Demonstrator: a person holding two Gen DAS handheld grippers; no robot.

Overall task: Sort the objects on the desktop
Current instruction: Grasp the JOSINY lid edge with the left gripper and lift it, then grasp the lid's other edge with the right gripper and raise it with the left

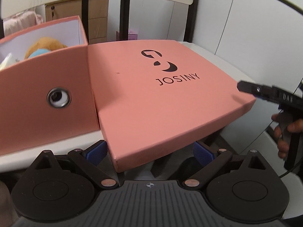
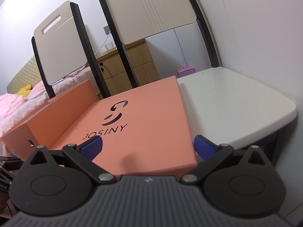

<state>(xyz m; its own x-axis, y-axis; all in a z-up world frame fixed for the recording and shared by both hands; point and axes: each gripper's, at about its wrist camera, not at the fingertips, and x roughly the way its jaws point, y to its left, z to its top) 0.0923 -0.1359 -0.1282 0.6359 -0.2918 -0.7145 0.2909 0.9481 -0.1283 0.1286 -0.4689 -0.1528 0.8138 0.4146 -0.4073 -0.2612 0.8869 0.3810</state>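
Note:
A pink box lid point(image 1: 157, 98) printed "JOSINY" lies flat beside the open pink box point(image 1: 47, 87), which holds a plush toy point(image 1: 45, 46) and a white item. My left gripper point(image 1: 149, 153) is open, its blue pads point(image 1: 96, 151) either side of the lid's near corner. My right gripper point(image 2: 148, 146) is open, its blue pads point(image 2: 203, 147) astride the lid point(image 2: 144, 124) at its near edge. The right gripper also shows in the left wrist view point(image 1: 265, 92) at the lid's right corner. The box point(image 2: 56, 113) stands left of the lid.
The white table point(image 2: 236, 106) extends right of the lid to a rounded edge. Two chair backs point(image 2: 147, 9) stand behind the table. A wooden drawer cabinet point(image 2: 130, 68), a pink tissue box point(image 2: 185, 70) and a bed with pink bedding point(image 2: 19, 104) lie beyond.

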